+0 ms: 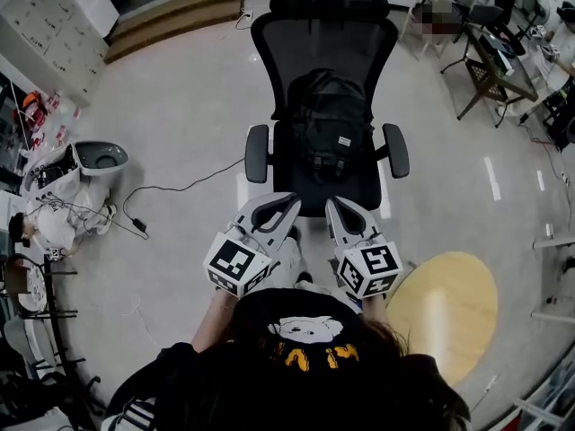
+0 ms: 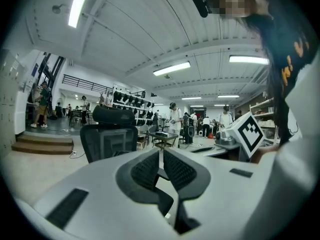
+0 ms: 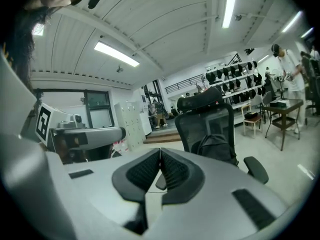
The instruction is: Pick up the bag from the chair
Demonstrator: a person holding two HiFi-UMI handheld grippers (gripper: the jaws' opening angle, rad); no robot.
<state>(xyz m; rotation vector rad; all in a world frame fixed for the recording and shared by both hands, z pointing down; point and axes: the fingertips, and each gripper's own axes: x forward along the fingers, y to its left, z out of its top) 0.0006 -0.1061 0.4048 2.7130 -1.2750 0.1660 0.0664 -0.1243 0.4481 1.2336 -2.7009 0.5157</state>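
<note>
Currently the bag, a black backpack, stands upright on the seat of the chair. It leans against the mesh backrest and sits between the two armrests. The chair is a black office model with a headrest. It stands on a pale glossy floor directly ahead of the person.

Left hand-held gripper:
- Position: low in front of the person's body, pointing toward the front edge of the seat and apart from it.
- State: in the left gripper view the ribbed pads are pressed together at the tips, and no object is pinched between them.
- In that view the chair appears beyond the jaws, to their left.

Right hand-held gripper:
- Position: just beside the left one, at about the same height and pointing the same way, apart from the chair.
- State: the jaws are closed tip to tip and empty.
- In the right gripper view the bag on the chair appears beyond the jaws, to their right.

Each unit carries a marker cube at its rear, close to the person's body.

Surroundings:
- A white device lies on the floor well to the left of the chair, and a black cable runs from that area toward the chair.
- A round light-wood disc lies at the person's right.
- Wooden steps stand beyond the chair, at upper left.
</note>
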